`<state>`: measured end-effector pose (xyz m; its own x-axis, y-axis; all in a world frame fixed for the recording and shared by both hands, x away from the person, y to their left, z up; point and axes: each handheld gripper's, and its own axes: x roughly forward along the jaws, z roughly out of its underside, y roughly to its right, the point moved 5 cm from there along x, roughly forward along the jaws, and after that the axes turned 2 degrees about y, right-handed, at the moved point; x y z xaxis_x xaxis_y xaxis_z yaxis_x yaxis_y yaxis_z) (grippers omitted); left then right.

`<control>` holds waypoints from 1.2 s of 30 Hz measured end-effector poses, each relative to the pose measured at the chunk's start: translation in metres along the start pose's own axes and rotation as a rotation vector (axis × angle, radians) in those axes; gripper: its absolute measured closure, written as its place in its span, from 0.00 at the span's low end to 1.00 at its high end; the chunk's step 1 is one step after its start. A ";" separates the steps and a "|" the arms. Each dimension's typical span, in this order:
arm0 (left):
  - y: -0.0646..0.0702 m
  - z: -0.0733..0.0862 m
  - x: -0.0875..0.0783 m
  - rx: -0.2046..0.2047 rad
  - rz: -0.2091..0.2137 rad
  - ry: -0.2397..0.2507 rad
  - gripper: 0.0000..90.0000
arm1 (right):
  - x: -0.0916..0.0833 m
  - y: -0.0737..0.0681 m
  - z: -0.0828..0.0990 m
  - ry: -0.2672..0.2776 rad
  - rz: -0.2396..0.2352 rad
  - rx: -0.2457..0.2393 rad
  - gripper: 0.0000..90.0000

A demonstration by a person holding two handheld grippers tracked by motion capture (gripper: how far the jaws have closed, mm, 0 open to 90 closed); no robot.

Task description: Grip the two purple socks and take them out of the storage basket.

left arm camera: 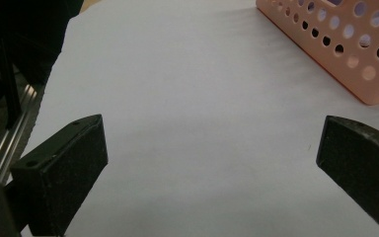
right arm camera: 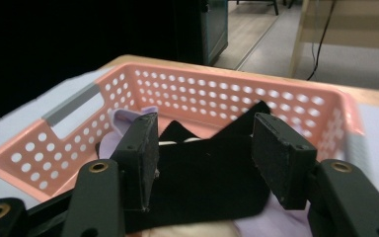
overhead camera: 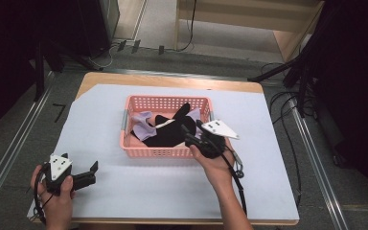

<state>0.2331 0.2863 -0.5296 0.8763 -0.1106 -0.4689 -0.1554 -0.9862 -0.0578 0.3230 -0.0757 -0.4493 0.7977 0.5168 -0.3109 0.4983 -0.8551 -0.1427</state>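
High view: one pink perforated plastic basket (overhead camera: 165,125) mid-desk on white sheet-covered desk (overhead camera: 268,182), holding black cloth (overhead camera: 165,132) and lilac cloth (overhead camera: 143,120). Right claw (overhead camera: 188,128) over basket's right part. Left claw (overhead camera: 94,171) at near-left desk edge, open sheet around.

Left gripper view: jaws wide apart, nothing between.

Right gripper view: jaws partly open, straddling black cloth, contact unclear.

left gripper (overhead camera: 94,168): low at the near left, jaws wide apart, held in a hand (overhead camera: 57,199) | right gripper (right arm camera: 202,148): forward (forearm extended), jaws parted
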 end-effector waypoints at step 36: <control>0.000 0.000 0.001 0.003 0.010 -0.004 0.00 | 0.124 -0.072 0.001 -0.331 -0.072 0.054 0.80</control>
<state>0.2337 0.2863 -0.5299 0.8728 -0.1201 -0.4730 -0.1655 -0.9847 -0.0554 0.3856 0.0504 -0.4790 0.6035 0.5422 -0.5847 0.5236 -0.8225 -0.2222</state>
